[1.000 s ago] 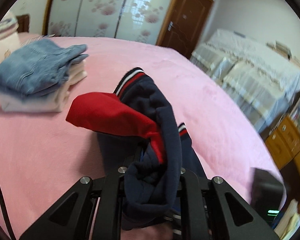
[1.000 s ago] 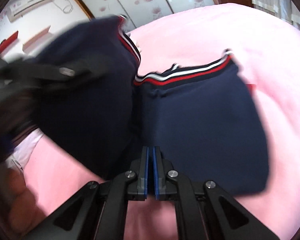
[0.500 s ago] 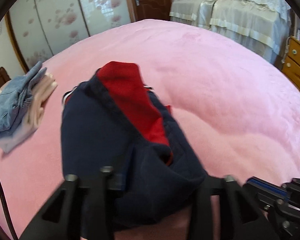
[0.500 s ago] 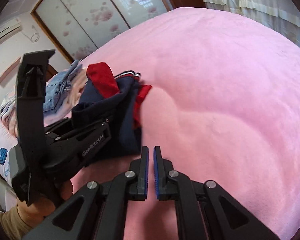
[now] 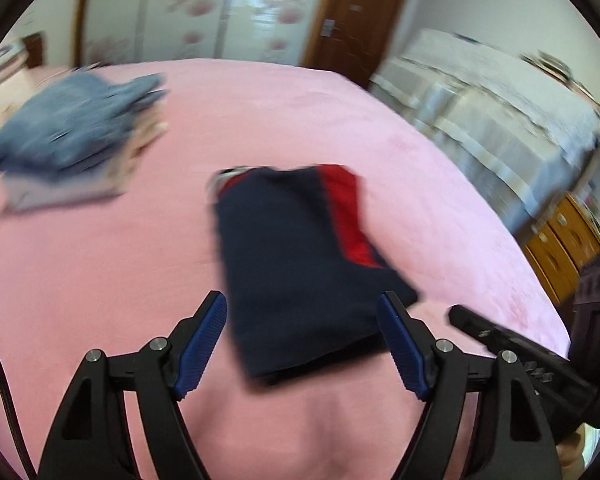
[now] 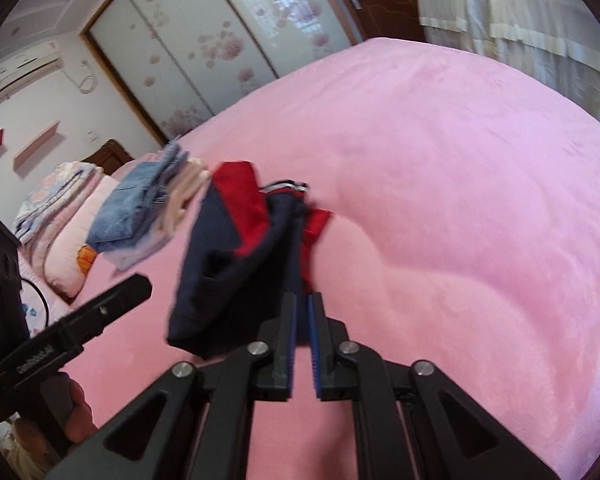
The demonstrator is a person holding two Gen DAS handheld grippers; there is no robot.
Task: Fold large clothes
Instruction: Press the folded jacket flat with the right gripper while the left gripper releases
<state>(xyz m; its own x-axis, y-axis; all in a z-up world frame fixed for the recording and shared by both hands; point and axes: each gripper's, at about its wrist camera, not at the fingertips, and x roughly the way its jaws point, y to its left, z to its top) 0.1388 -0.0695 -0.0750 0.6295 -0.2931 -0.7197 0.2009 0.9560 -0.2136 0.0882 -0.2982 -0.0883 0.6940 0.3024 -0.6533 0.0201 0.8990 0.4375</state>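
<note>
Nearest, the left gripper (image 5: 300, 340) is seen spread wide with nothing held, while the right gripper (image 6: 302, 336) is drawn nearly closed around nothing. Just beyond both, the navy and red garment (image 5: 296, 256) is laid as a compact folded bundle on the pink bed (image 5: 100, 280), so its folding is judged essentially done. Farther off, a stack of folded clothes (image 5: 76, 140) is set; adding the bundle there is presumably what is left

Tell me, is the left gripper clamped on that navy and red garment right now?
No, the left gripper has its jaws spread wide, and the folded navy and red garment lies free on the pink bed.
</note>
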